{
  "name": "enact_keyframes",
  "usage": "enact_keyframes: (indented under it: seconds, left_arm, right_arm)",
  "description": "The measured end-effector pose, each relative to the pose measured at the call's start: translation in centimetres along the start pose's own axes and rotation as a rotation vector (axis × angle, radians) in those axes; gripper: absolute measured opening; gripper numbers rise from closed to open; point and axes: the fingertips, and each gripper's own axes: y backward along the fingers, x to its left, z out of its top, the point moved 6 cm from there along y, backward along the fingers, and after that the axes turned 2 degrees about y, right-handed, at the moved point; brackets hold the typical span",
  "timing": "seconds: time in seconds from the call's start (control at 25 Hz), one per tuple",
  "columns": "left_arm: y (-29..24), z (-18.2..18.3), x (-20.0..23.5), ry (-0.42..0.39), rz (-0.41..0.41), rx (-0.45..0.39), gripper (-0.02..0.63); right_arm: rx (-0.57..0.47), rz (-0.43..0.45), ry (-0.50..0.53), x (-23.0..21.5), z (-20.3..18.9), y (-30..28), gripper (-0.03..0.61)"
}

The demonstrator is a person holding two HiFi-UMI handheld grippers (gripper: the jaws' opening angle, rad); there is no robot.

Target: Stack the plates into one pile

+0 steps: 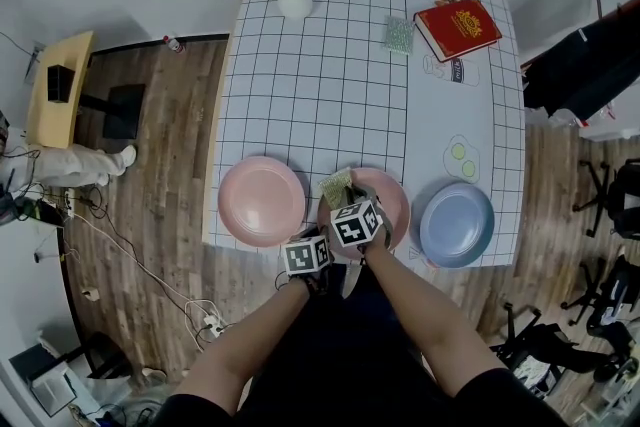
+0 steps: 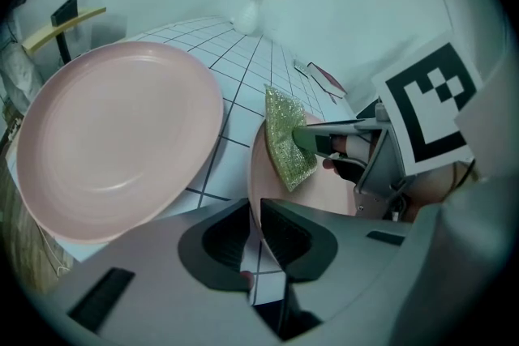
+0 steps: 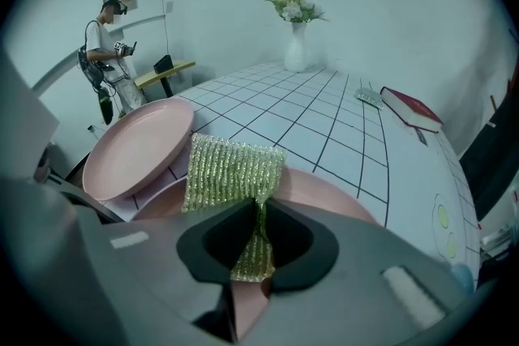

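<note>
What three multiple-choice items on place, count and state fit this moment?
1. Where is the blue plate? A. right end of the row; B. between the pink ones; C. beside the vase.
2. How many plates are in view? A. two; B. three; C. four.
3. What is the right gripper doing? A. standing open, empty; B. shut on a green scouring cloth; C. shut on a book.
Key: A, it lies right of the left pink plate and the middle pink plate; B, two pink, one blue; B, its jaws pinch the cloth.

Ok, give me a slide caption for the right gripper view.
Right gripper pinches a green cloth above a pink plate; a second pink plate sits at left.
</note>
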Motion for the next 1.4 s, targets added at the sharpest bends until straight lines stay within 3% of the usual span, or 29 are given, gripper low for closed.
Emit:
enact_keyframes:
  seconds: [0.68,1.4]
  left_arm:
    - [0.0,0.0,0.1,0.003,0.008,-0.008,0.037]
    - [-0.1,0.1,0.2,0.001,0.013,-0.002,0.037]
  right_arm:
    - [0.029,-0.179,-0.112,-7.0,-2.5,1.8,0.055]
    - [0.116,-0.293,-0.214,-8.4,-7.4,5.1,0.055]
